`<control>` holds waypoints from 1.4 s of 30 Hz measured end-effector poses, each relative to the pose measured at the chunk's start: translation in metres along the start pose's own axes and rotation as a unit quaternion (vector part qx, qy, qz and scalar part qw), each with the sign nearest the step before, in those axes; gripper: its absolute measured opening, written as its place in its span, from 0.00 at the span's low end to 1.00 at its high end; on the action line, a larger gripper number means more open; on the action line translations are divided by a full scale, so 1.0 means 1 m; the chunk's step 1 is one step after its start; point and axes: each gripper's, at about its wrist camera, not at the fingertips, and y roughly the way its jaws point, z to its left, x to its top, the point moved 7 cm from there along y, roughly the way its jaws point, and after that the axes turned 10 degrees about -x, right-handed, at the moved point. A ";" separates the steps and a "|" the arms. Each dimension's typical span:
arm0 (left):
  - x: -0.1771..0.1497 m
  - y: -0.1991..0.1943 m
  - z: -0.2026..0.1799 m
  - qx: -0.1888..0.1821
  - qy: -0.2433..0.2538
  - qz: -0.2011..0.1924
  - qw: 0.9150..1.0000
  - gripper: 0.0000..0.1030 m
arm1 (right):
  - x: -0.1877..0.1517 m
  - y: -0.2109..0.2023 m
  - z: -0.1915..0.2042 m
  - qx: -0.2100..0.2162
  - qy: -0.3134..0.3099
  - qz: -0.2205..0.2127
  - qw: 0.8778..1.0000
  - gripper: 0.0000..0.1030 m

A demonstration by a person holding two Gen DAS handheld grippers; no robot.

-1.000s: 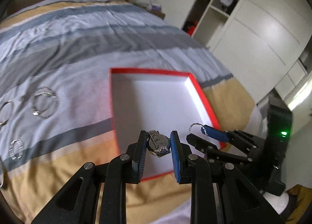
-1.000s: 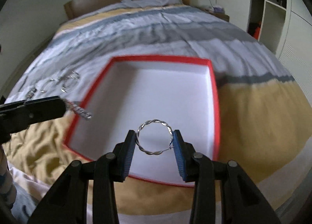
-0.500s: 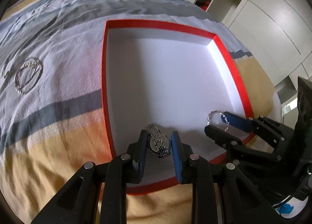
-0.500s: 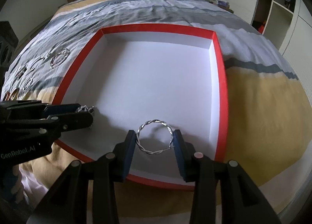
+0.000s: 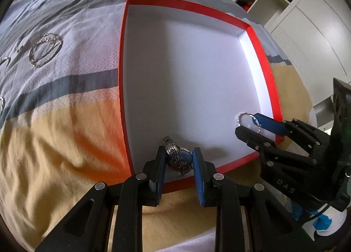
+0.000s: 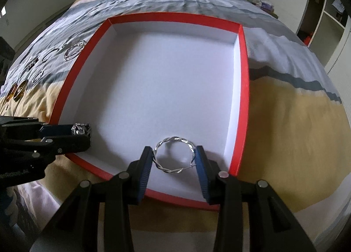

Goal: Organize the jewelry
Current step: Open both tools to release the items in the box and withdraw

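Two grippers hang over the near edge of one red-rimmed box (image 6: 244,89) on the bed (image 6: 296,120), each carrying a piece. The left gripper (image 5: 178,159) has its jaws drawn in to a narrow gap, pinching a steel-link wristwatch (image 5: 176,157) whose band sticks out ahead of the fingertips, low above the white floor just inside the near wall. The right gripper (image 6: 174,159) holds its jaws somewhat wider, closed on a twisted silver hoop (image 6: 174,155) that spans the gap from pad to pad; whether the hoop touches the floor cannot be told. Ahead of both jaws the box floor lies bare. Well to the left of the left jaws, outside the box, bangles (image 5: 45,50) and other loose rings (image 6: 18,91) lie on the striped cover. The step in hand appears to be placement. The next move calls for lowering each piece to the floor, easing the jaws apart, and drawing back without snagging the hoop or the band.
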 end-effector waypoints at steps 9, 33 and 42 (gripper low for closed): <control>0.006 -0.014 -0.001 -0.059 -0.004 -0.013 0.998 0.37 | 0.006 -0.003 0.001 0.005 0.014 -0.004 1.000 0.42; -0.078 -0.199 0.057 0.079 -0.010 -0.119 0.990 0.57 | -0.023 -0.113 -0.001 0.013 0.061 -0.057 0.996 0.44; -0.164 -0.301 0.101 0.145 -0.041 -0.185 0.971 0.67 | -0.029 -0.194 0.059 0.047 0.038 -0.114 0.992 0.44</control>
